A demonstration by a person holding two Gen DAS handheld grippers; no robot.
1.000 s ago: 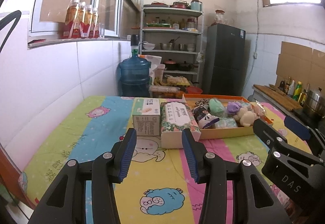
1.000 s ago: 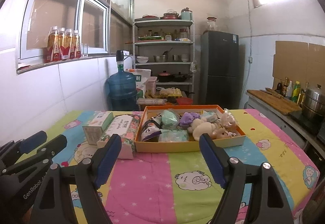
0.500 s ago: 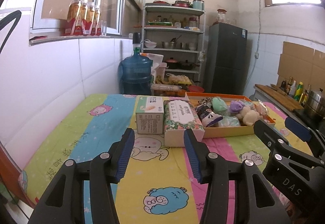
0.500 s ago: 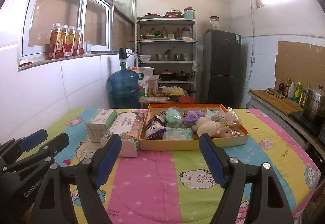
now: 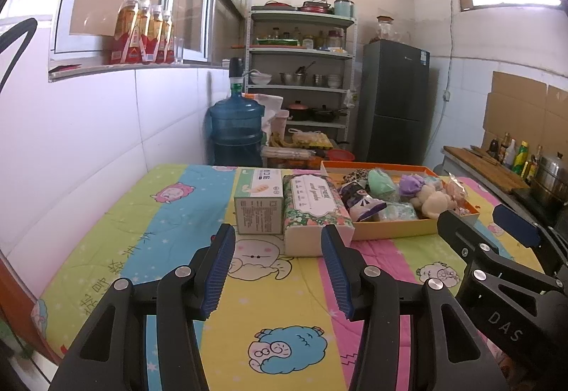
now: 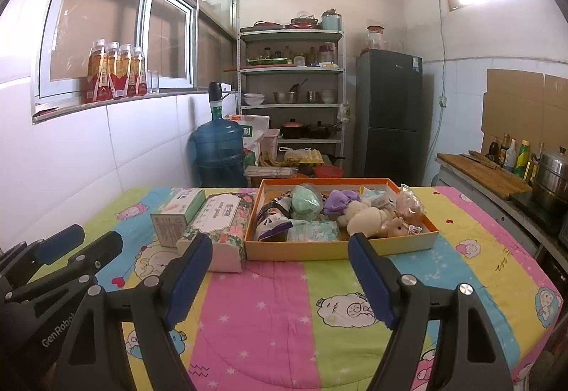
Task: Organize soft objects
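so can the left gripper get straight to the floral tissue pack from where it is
Probably yes. The left gripper is open and empty, the floral tissue pack lies just ahead of it, and only bare quilt lies between them.

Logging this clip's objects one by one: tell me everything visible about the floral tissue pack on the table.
The floral tissue pack is a soft, long rectangular pack with a flower print and a white label with script on top. It lies flat on the cartoon-print cloth, between the small green-and-white box and the orange tray, close against both. No fingers touch it.
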